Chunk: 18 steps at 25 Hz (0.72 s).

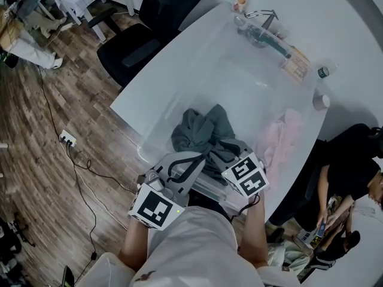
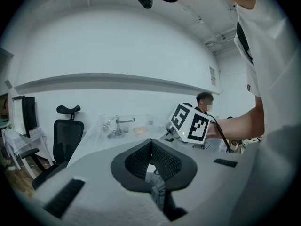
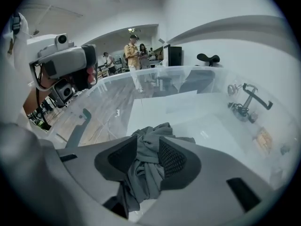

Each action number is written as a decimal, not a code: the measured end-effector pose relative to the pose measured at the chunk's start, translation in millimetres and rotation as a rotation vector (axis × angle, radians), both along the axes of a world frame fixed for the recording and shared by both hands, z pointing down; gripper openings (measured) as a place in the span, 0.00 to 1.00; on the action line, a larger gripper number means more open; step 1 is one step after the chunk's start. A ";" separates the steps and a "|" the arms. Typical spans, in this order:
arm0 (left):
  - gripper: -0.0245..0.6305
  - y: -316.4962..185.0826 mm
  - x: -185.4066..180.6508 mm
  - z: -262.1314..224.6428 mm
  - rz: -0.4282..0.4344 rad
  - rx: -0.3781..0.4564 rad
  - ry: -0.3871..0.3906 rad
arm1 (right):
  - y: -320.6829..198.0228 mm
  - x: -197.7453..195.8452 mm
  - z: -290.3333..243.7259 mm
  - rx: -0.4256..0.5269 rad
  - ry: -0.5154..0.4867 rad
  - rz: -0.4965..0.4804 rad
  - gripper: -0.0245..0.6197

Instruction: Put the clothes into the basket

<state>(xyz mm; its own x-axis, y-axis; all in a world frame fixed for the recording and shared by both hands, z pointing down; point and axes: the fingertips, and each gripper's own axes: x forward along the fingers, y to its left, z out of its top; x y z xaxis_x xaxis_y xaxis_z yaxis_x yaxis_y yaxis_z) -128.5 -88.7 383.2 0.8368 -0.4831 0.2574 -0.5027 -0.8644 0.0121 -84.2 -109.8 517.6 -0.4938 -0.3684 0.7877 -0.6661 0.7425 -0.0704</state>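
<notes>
Grey garment [image 1: 202, 131] is pinched in the right claw [image 3: 148, 144], inside the basket [image 3: 197, 72]; that claw should be spread fully before lifting. Left claw [image 2: 151, 146] is pressed together.

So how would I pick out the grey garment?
Find the white table with the clear basket on it. At the basket's near end lies a crumpled dark grey garment. Its neighbour on the right is a pale pink cloth.

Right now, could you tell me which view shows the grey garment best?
The head view: most of the grey garment shows, in the clear basket. The right gripper view shows a bunch between its jaws; the left gripper view, a scrap.
</notes>
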 end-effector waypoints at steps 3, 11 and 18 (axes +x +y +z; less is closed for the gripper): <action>0.05 -1.0 0.6 -3.4 0.000 0.003 0.010 | -2.7 0.8 -14.9 0.050 -0.030 0.008 0.27; 0.05 -9.4 2.0 -19.6 -0.011 0.029 0.058 | -16.2 5.0 -72.6 0.245 -0.109 0.040 0.14; 0.05 -11.3 -0.9 -47.7 -0.018 0.013 0.171 | -14.4 2.1 -139.8 0.447 -0.231 0.047 0.06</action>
